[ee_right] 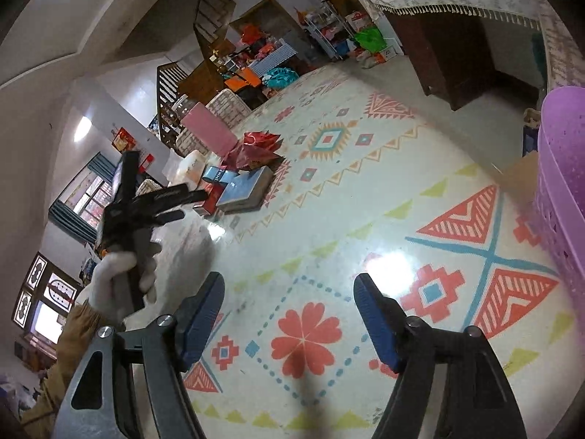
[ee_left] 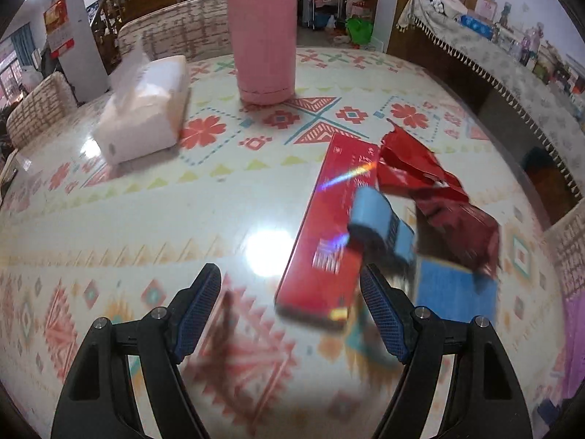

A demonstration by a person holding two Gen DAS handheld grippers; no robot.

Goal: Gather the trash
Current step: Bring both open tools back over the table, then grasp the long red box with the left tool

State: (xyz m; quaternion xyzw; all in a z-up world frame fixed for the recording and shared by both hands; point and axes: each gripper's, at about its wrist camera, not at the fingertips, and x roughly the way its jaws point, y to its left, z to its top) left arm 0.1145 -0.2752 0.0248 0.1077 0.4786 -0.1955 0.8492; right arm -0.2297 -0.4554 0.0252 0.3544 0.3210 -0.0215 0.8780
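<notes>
Your left gripper has its jaws wide with nothing between them, above the patterned bench. In its view the trash sits from about 1 to 4 o'clock of the jaws: a long red box lies flat, its near end just beside the right finger. A small blue box overlaps the red box's right edge, a crumpled red wrapper lies just beyond it at 1 o'clock, and a flat blue box sits at 3 o'clock, partly under the wrapper's dark tail. All of this is blurred, so exact contact is hard to read. A pink cup stands upright at 12 o'clock, well apart, and a tissue pack lies at 10 o'clock.

Your right gripper also has wide jaws holding nothing, over bare bench. In its view the same trash pile is at about 11 o'clock, well apart, with the wrapper behind the boxes and the cup behind that. Your left gripper shows at 10 o'clock, held in a white-gloved hand with a brown sleeve, pointing toward the pile. A purple basket stands at 2 o'clock at the frame's right edge.
</notes>
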